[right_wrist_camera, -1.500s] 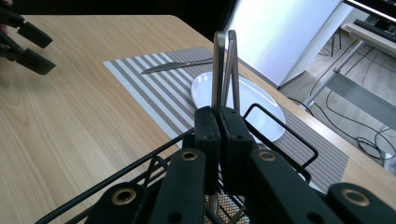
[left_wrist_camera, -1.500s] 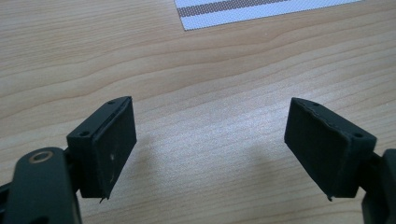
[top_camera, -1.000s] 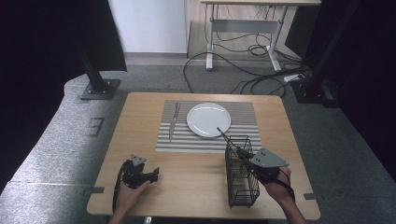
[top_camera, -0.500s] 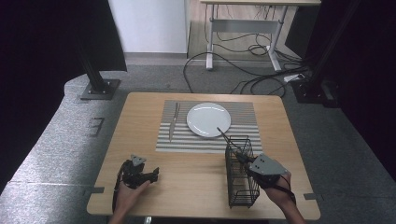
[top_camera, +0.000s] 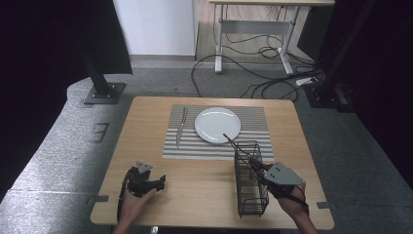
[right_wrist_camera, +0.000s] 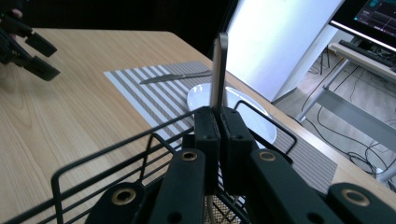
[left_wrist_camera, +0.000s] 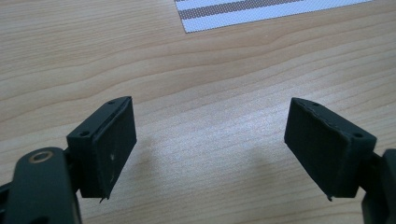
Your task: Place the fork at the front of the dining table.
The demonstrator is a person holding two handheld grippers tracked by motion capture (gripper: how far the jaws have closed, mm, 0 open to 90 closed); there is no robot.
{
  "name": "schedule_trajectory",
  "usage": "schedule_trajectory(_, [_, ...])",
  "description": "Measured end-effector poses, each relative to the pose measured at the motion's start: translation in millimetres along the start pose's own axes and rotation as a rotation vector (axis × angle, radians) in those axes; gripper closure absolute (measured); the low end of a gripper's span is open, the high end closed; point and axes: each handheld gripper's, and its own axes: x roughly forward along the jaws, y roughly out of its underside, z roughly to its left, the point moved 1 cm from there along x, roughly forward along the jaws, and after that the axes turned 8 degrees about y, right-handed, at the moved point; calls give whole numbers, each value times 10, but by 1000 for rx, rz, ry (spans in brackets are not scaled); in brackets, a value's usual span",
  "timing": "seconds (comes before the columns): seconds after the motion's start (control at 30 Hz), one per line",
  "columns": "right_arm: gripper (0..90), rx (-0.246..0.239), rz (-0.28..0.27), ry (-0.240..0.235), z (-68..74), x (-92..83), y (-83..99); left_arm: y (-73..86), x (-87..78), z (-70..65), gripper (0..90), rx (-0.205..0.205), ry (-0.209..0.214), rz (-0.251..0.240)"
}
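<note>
Over the wire caddy (top_camera: pixel 251 180) at the table's (top_camera: pixel 204 195) near right: right gripper (right_wrist_camera: pixel 218 122) clamped on a slim metal utensil (right_wrist_camera: pixel 218 70), long axis slanting up and away toward the plate (top_camera: pixel 217 125) beyond; utensil type indeterminate. On the placemat (top_camera: pixel 253 127): plate, with knife (top_camera: pixel 180 126) left of it. Caddy contents unclear. At near left: left gripper (left_wrist_camera: pixel 210 140) spread wide, empty, far from everything.

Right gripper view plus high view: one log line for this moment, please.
right gripper: shut on utensil handle, over wire caddy | left gripper: open, empty, low over table | knife on placemat, left of plate
</note>
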Motion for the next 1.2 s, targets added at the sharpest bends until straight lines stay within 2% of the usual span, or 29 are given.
schedule_trajectory(0.23, [869, 5, 15, -16, -24, 19, 4, 0, -2, 5, 168, -1, 0, 0])
schedule_trajectory(0.73, [867, -19, 29, -31, -3, 28, -5, -1, 1, -3, 169, 0, 1, 1])
schedule_trajectory(0.97, [834, 30, 43, -76, -22, 52, -13, 0, 10, -10, 169, 0, 3, 2])
schedule_trajectory(1.0, [802, 42, 49, -84, -30, 65, -15, -1, 13, -11, 169, 0, 2, 3])
schedule_trajectory(1.03, [734, 50, 70, -94, -48, 115, -15, -1, 16, -11, 169, 0, 3, 4])
schedule_trajectory(1.2, [717, 56, 106, -111, -47, 208, -31, 1, 13, -9, 169, -1, 3, 4])
